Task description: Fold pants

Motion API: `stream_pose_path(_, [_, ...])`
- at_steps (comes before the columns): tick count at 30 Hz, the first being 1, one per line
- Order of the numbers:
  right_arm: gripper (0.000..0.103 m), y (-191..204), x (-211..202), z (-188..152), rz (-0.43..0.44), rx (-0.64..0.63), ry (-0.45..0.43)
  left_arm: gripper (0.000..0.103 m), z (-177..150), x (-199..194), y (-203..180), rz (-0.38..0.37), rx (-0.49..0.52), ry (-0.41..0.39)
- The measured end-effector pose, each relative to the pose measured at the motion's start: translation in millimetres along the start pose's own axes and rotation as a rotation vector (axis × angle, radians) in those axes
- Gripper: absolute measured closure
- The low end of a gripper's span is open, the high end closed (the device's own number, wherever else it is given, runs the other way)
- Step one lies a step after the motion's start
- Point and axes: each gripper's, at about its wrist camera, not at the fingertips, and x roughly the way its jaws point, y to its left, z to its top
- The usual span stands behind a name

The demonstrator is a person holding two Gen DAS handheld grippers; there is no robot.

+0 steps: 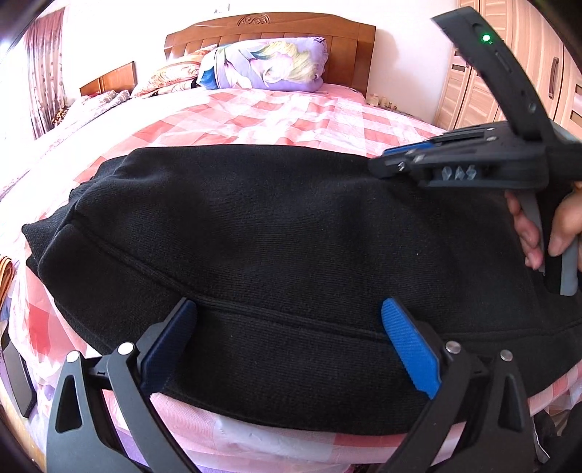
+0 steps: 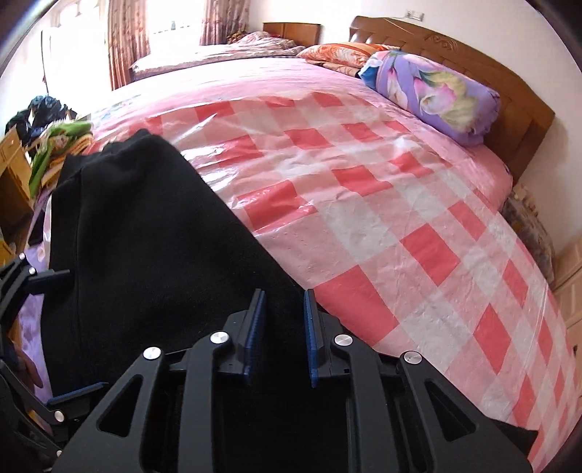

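Here the black pants [image 1: 276, 254] lie flat along the near edge of the bed [image 2: 382, 203], already doubled leg on leg by the look of it. The left claw [image 1: 289, 316] gapes wide above their near hem with nothing in it, and the right claw [image 2: 282, 302], fingers narrowly parted and gripping nothing, hovers over the cloth's far-side edge. Next, I judge, each must pinch an end and carry it across; the checked plastic sheet [image 2: 418, 254] beyond lies free toward the headboard [image 1: 269, 32].
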Motion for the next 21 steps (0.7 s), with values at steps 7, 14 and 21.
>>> stream_pose_path(7, [0.087, 4.2, -40.9, -30.8, 0.000, 0.043, -0.048, 0.002, -0.9, -1.0, 0.8, 0.000, 0.000, -0.007])
stream_pose_path(14, [0.005, 1.0, -41.6, -86.5, -0.082, 0.077, 0.023, 0.002, 0.9, 0.0, -0.8, 0.012, -0.006, 0.000])
stream_pose_path(21, [0.005, -6.2, -83.8, -107.9, -0.147, 0.138, -0.029, 0.001, 2.6, 0.3, -1.2, 0.013, -0.006, 0.011])
